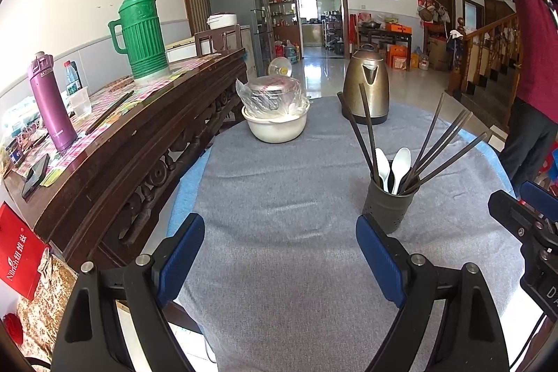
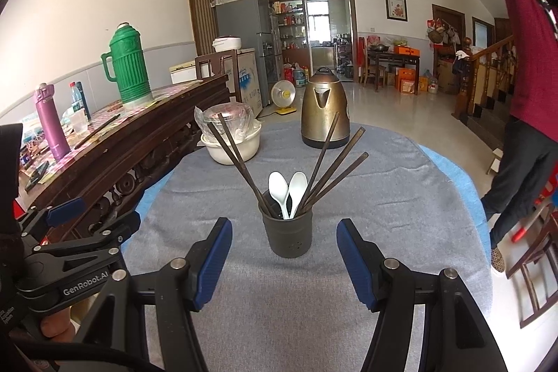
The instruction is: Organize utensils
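Chopsticks (image 2: pixel 321 159) and two white spoons (image 2: pixel 287 194) stand gathered in the dark holder (image 2: pixel 287 236) on the cloth-covered bench (image 2: pixel 383 197), task seemingly near complete, with left claw (image 1: pixel 280 260) and right claw (image 2: pixel 284 264) both apart, holding nothing.

Both grippers are the same build: black plastic frames with silver round screw heads at the pivots, and ribbed blue pads on the fingers (image 2: pixel 213 264). The left gripper (image 2: pixel 75 225) has "GenRobot.AI" printed in white on its side, and a thin black cable loops along underneath it.
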Tool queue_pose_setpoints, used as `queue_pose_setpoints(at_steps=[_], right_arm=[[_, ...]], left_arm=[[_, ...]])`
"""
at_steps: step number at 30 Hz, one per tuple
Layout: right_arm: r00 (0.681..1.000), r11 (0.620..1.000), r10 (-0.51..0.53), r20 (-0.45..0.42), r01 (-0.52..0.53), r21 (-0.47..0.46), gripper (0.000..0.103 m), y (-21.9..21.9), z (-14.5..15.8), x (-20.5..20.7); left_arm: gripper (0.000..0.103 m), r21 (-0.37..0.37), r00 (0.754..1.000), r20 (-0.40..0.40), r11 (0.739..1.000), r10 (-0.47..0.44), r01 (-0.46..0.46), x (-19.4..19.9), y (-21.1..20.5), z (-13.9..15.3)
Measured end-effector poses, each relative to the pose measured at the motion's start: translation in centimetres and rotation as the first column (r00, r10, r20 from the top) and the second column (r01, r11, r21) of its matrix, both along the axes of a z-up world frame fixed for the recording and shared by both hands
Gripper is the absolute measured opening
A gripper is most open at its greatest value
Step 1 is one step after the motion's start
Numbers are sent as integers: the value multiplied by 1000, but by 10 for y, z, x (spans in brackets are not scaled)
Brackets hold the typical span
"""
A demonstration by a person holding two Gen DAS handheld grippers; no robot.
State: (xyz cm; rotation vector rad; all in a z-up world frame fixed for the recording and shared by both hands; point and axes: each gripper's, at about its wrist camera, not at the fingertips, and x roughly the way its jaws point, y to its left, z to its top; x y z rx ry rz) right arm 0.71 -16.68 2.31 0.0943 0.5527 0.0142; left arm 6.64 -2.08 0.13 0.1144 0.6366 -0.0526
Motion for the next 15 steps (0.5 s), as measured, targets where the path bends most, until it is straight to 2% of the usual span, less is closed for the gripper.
queue_pose_setpoints(at_steps=[11,15], right_arm=[[1000,1000,-12,-12,11,-22,66,9,-3,6],[1000,1000,-19,-16,19,-25,66,5,-10,13]], left_arm=[[89,-11,1000,7,1000,-4,4,3,5,-1],[89,-7,1000,7,1000,-6,6,15,2,-12]])
